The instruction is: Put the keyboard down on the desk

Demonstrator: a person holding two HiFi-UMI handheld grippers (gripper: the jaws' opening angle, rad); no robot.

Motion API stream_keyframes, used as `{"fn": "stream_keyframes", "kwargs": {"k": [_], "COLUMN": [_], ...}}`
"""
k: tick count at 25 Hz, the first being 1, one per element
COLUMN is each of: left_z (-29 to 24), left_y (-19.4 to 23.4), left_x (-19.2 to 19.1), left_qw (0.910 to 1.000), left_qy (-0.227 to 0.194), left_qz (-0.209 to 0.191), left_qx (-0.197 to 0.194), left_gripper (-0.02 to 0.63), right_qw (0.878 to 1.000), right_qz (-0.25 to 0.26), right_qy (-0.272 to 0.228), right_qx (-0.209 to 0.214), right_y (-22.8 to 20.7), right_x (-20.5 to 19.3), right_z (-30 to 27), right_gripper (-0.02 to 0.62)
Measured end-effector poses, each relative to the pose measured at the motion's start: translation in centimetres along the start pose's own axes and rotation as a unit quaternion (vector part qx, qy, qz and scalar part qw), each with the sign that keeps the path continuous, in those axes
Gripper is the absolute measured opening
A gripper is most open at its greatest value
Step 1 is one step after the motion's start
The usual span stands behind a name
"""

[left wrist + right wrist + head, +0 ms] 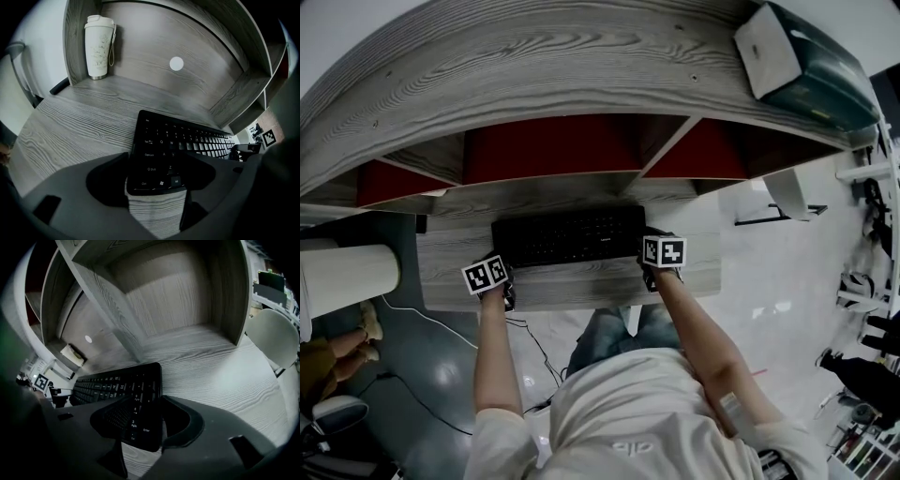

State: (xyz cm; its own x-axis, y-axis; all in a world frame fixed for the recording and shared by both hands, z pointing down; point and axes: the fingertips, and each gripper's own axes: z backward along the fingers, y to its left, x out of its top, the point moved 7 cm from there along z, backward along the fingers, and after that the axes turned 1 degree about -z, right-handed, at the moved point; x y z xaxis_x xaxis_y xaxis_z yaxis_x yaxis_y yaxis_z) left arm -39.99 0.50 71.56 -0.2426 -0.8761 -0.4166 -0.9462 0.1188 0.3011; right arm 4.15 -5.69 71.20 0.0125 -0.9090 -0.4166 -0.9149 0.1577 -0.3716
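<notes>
Keyboard: the black keyboard (pixel 570 234) lies flat on the desk (pixel 581 289), its long side running along the back edge under the shelf compartments.
Left hand-held gripper: the left hand-held gripper (pixel 157 174) has its jaws spread wide. The keyboard's left front corner, with the Ctrl and Shift keys, sits between them, and the pads do not appear to press on it.
Right hand-held gripper: the right hand-held gripper (pixel 143 417) also has its jaws apart, with the number-pad end between them and no clamp evident.
Nearby: a white lidded tumbler (pixel 99 47) stands upright in the back left corner, well apart from the keyboard.
Done: the keyboard looks fully set down, with its weight on the desk.
Left: probably only drawing both hand-held grippers back clear of its ends.
</notes>
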Motion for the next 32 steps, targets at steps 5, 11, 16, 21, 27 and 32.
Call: {"fn": "stream_keyframes", "kwargs": {"k": [5, 11, 16, 21, 27, 32], "left_z": [0.0, 1.5, 4.9, 8.7, 13.6, 17.3], "left_y": [-0.1, -0.6, -2.8, -7.3, -14.3, -21.2], "left_x": [-0.1, -0.2, -0.1, 0.3, 1.3, 1.6], "left_qw": [1.0000, 0.9994, 0.9973, 0.9905, 0.9740, 0.9583], "left_qy": [-0.008, -0.027, -0.073, -0.135, -0.208, -0.251], "left_qz": [0.006, 0.022, 0.009, -0.008, -0.033, -0.079], "left_qx": [0.000, 0.004, 0.007, -0.025, -0.084, -0.111], "left_gripper": [0.333, 0.333, 0.186, 0.018, 0.015, 0.015], "right_qw": [1.000, 0.998, 0.994, 0.987, 0.977, 0.962], "right_qz": [0.012, 0.035, 0.070, 0.110, 0.139, 0.183], "right_qy": [-0.004, -0.047, -0.064, -0.082, -0.104, -0.136], "right_qx": [-0.005, 0.004, 0.044, 0.080, 0.122, 0.147], "right_y": [0.2, 1.2, 2.6, 3.4, 3.8, 3.8], "right_x": [0.6, 2.4, 3.7, 4.7, 6.2, 7.7], "right_z": [0.3, 2.5, 5.2, 9.0, 14.1, 18.6], "right_gripper": [0.219, 0.188, 0.138, 0.074, 0.036, 0.031]}}
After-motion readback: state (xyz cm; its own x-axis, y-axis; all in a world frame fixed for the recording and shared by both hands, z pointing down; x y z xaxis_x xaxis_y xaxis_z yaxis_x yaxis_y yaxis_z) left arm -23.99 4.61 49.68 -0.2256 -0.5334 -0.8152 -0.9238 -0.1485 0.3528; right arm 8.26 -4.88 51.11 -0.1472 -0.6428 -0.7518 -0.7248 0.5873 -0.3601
